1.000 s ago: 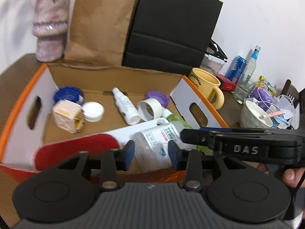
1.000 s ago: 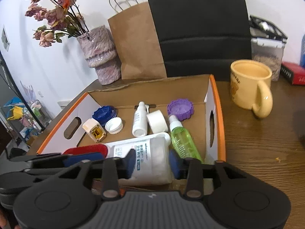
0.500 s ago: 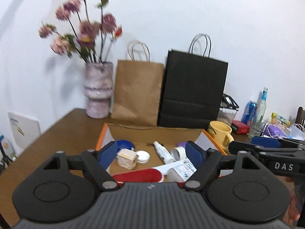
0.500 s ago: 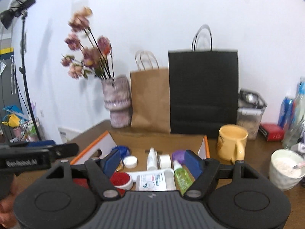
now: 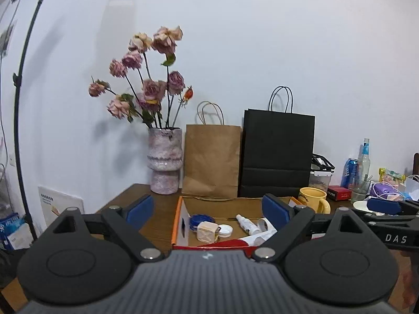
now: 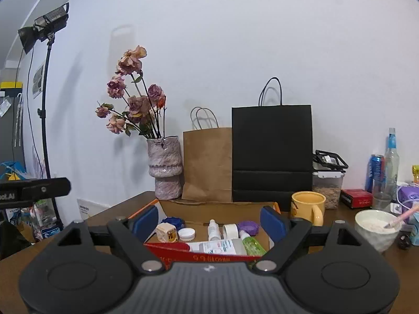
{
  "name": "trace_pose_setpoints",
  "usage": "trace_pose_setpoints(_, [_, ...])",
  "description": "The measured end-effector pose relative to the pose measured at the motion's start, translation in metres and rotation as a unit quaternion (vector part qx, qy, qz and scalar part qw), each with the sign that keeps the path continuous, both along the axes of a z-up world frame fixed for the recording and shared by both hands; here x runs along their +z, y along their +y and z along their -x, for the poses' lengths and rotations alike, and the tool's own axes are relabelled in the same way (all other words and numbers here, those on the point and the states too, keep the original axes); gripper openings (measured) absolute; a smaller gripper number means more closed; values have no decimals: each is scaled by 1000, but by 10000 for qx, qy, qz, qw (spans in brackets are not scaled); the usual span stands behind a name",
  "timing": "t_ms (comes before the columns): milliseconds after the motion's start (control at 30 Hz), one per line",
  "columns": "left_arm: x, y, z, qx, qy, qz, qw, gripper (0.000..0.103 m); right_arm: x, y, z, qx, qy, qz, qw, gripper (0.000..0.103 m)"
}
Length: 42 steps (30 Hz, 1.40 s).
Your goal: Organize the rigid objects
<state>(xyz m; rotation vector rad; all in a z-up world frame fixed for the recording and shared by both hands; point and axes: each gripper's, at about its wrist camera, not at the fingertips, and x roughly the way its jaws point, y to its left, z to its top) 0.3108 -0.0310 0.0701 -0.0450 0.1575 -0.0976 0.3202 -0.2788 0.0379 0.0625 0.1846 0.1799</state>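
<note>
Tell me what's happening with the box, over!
Left gripper and right gripper open, jaws just widened, nothing between them. Cardboard box holds bottles and lids. Yellow mug beside it, nothing in the way. Over.

- Table (image 6: 340,225): dark wood, smooth.
- Box (image 6: 230,210): matt brown cardboard.
- Brown bag (image 6: 207,164): creased kraft paper.
- Black bag (image 6: 272,151): matt paper.
- Mug (image 6: 307,205): glossy yellow ceramic.
- Vase (image 6: 165,167): rough, mottled glaze.

Left gripper (image 5: 207,210) jaws just opened wide, empty — above box (image 5: 180,225).
</note>
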Motion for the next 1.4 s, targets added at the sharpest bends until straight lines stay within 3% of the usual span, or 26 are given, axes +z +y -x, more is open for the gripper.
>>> trace_pose_setpoints(300, [-5,5,36,35,-91,35,9999,92,-1,-3,43,-78,-126,-170,9997,85])
trace_pose_setpoints(600, [-16,9,97,-44,-145,-6,9999,96,-4,5,102,-125,-175,-24,9998,86])
trace_pose_setpoints(933, [-31,23,180,-169,-230,48,9996,103,-16,25,193,49,-275,81,9996,90])
trace_pose_setpoints(1000, [-36,22,193,-100,-169,24,9998,103,-20,29,209,111,-308,88,9994,95])
trace_pose_setpoints(1133, [-45,18,217,7,-35,36,10000,103,-29,32,236,208,-180,-19,9996,95])
trace_pose_setpoints(1400, [-55,15,266,-2,17,-144,9999,103,-50,33,302,-22,-188,-108,9998,95])
